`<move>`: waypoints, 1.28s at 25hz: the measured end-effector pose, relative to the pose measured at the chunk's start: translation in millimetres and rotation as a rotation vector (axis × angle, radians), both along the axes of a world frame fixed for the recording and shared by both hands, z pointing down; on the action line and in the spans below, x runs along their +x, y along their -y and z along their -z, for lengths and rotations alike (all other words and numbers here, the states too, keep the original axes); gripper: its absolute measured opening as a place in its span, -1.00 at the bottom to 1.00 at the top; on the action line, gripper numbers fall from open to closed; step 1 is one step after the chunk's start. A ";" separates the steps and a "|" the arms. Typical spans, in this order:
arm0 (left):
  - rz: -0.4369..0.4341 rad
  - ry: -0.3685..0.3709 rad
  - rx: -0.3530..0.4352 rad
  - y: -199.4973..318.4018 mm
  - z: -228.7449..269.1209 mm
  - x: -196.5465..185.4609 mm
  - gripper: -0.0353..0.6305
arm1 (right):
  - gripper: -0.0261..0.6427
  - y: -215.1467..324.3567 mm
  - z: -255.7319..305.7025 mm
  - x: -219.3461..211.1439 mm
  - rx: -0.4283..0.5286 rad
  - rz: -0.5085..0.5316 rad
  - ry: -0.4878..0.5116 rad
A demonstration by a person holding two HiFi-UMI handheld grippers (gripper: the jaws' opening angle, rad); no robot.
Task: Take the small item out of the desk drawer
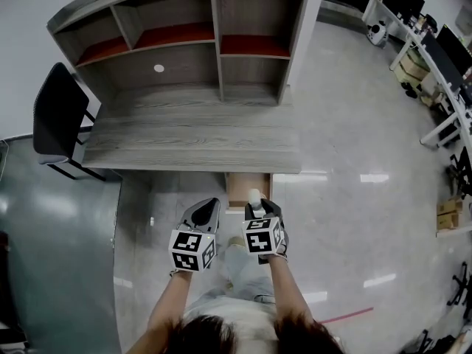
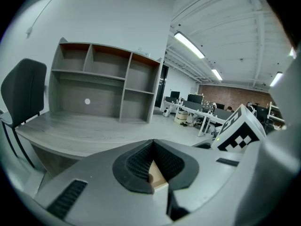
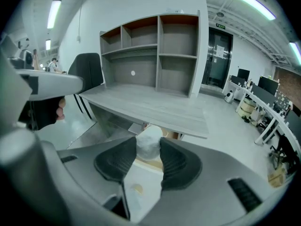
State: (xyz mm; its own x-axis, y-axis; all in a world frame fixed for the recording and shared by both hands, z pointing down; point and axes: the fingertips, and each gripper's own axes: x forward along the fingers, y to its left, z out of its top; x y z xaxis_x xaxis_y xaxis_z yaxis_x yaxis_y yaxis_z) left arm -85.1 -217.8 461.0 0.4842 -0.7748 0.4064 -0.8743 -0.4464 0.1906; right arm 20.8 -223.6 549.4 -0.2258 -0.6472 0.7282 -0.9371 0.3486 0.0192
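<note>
The small white item [image 3: 149, 142] is already out of the drawer [image 1: 237, 195]. It sits pinched between the two pads of the right tongs [image 3: 148, 149], which are closed on it at a fairly wide spread. It looks roundish, with no clear long axis, and its top pokes out past the pad tips, so the hold is near the end of the pads and not deep between them.

In the head view the item [image 1: 255, 196] shows at the front of the right tongs [image 1: 257, 205], with the open drawer just beyond and below it, under the front edge of the bench [image 1: 192, 142]. So the drawer lies ahead of and beneath these tongs, and the bench top ahead of and above them.

The left tongs [image 1: 206, 211] hang just beside the right ones, on their left, and are empty. In their own view the left tongs [image 2: 153, 160] have their tips together with nothing between.

The right hand alone carries the item. I judge that the next move is to bring it clear of the bench edge, and since the hold is shallow a knock there could pop it loose
</note>
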 end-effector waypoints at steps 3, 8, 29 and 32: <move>-0.003 -0.001 0.013 -8.6 8.2 -1.5 -0.85 | -0.41 -8.3 13.4 -0.1 0.027 -0.002 0.003; 0.000 -0.002 0.032 -25.8 19.2 -5.0 -0.85 | -0.41 -27.0 34.2 0.8 0.068 0.002 -0.001; -0.077 -0.022 0.165 -146.8 85.4 -11.5 -0.85 | -0.41 -131.5 121.8 -8.7 0.267 0.016 -0.004; -0.082 -0.023 0.178 -165.6 92.2 -10.8 -0.85 | -0.41 -146.6 136.5 -7.9 0.308 0.009 -0.005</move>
